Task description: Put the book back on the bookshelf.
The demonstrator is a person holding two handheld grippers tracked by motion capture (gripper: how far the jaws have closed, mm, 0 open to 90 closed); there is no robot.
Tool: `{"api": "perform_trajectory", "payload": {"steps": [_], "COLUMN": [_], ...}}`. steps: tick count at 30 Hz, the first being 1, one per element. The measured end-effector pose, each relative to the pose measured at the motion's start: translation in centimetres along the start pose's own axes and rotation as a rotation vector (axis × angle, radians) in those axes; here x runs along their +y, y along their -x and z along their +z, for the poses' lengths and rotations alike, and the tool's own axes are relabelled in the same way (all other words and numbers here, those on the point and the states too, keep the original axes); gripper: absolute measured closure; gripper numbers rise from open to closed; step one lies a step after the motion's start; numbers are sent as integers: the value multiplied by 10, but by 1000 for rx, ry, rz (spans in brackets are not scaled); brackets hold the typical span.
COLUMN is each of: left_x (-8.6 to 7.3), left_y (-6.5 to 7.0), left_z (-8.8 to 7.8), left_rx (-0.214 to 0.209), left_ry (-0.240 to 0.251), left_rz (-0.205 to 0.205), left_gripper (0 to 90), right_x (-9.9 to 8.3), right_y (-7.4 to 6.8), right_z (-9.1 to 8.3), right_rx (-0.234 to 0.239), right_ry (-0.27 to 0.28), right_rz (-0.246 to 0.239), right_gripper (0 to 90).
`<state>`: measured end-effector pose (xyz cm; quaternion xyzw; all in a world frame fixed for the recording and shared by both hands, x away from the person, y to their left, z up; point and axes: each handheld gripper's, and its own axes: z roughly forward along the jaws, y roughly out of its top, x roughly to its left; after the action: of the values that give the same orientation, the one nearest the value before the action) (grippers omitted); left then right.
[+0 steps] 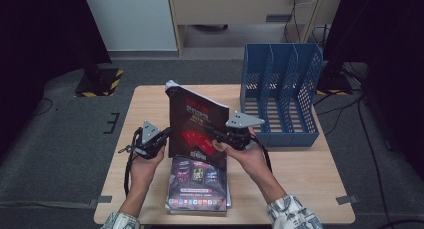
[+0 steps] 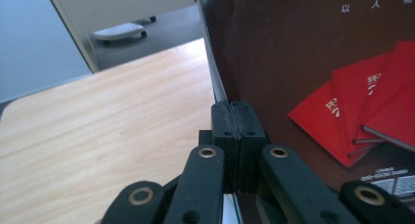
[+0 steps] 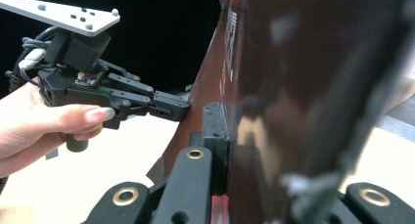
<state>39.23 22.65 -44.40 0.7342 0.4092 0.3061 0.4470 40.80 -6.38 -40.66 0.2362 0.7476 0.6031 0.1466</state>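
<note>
High view: two grippers (image 1: 167, 135) (image 1: 212, 134), two magazines (image 1: 196, 121) (image 1: 196, 184).

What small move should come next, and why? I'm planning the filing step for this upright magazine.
Probably carry the dark-covered magazine with red books printed on it right, toward the blue plastic slotted file rack. Both the left tongs and the right tongs are shut on its opposite edges, it stands upright above the stack of glossy magazines, and the rack's slots look empty.

Dark book cover (image 2: 313, 48): white Chinese characters "以 人 物" along the top edge; remaining print on the cover is illegible.
</note>
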Motion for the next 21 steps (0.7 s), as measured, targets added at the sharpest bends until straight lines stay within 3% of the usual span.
{"api": "perform_trajectory", "payload": {"steps": [5,21], "left_x": [1,-1], "left_y": [-1,1], "left_z": [2,-8], "left_rx": [0,-7], "left_ry": [15,30], "left_rz": [1,-19], "left_gripper": [896,895], "right_x": [2,11], "right_y": [6,-3], "right_z": [-1,-5], "right_rx": [0,34], "right_ry": [9,30], "right_rz": [6,4], "right_gripper": [856,830]}}
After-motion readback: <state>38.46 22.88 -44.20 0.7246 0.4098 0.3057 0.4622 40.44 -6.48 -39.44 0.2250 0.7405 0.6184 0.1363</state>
